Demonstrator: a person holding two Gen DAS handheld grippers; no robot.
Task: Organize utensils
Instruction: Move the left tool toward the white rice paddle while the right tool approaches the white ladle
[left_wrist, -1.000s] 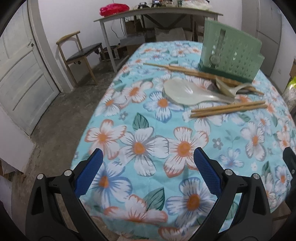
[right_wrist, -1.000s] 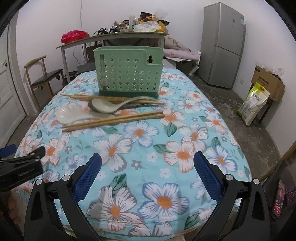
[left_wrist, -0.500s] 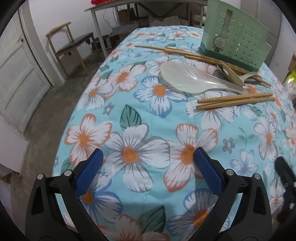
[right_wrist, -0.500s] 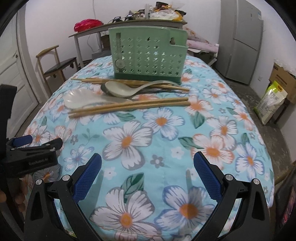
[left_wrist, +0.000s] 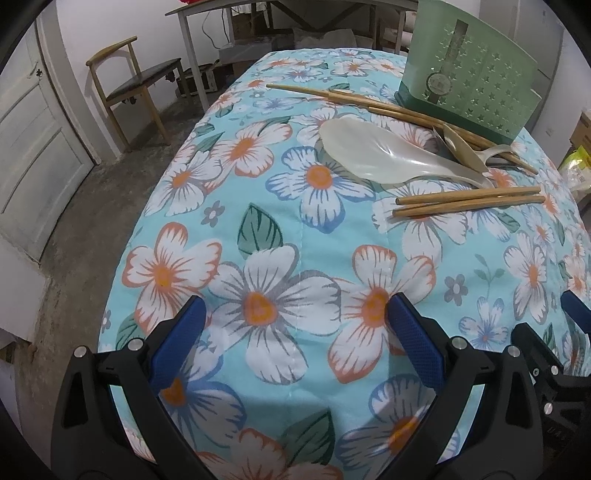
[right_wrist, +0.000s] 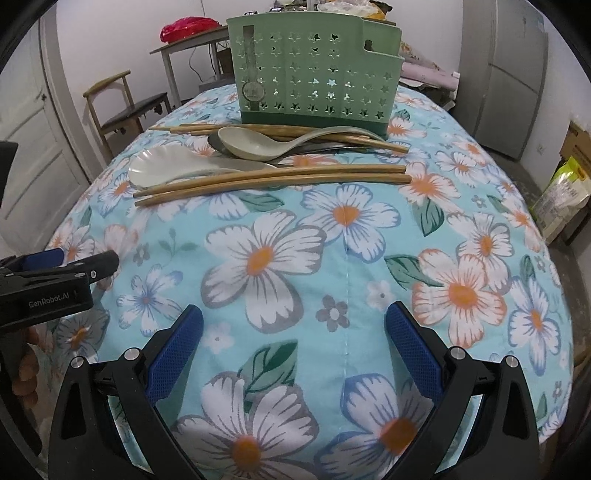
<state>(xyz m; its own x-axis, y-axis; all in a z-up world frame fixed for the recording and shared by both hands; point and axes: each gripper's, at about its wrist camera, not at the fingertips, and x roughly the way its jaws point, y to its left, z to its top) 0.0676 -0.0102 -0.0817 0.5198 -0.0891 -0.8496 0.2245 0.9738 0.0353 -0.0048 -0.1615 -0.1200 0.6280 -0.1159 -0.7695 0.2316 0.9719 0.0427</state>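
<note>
A green perforated utensil holder (right_wrist: 314, 70) stands upright at the far side of the floral-clothed table (right_wrist: 461, 288); it also shows in the left wrist view (left_wrist: 469, 70). In front of it lie a white rice paddle (left_wrist: 373, 155), a beige soup spoon (right_wrist: 258, 144), a near pair of wooden chopsticks (right_wrist: 273, 181) and a far pair of chopsticks (left_wrist: 369, 103). My left gripper (left_wrist: 293, 332) is open and empty over the near left of the table. My right gripper (right_wrist: 293, 332) is open and empty over the near edge, well short of the utensils.
A wooden chair (left_wrist: 136, 81) and a grey work table (left_wrist: 295, 11) stand beyond the table's far left. A white door (left_wrist: 33, 147) is at the left. A grey refrigerator (right_wrist: 513, 77) and a cardboard box with a bag (right_wrist: 565, 184) stand to the right.
Both grippers have moved forward over the table toward the utensils, which now look larger and closer. Both stay open and empty.
</note>
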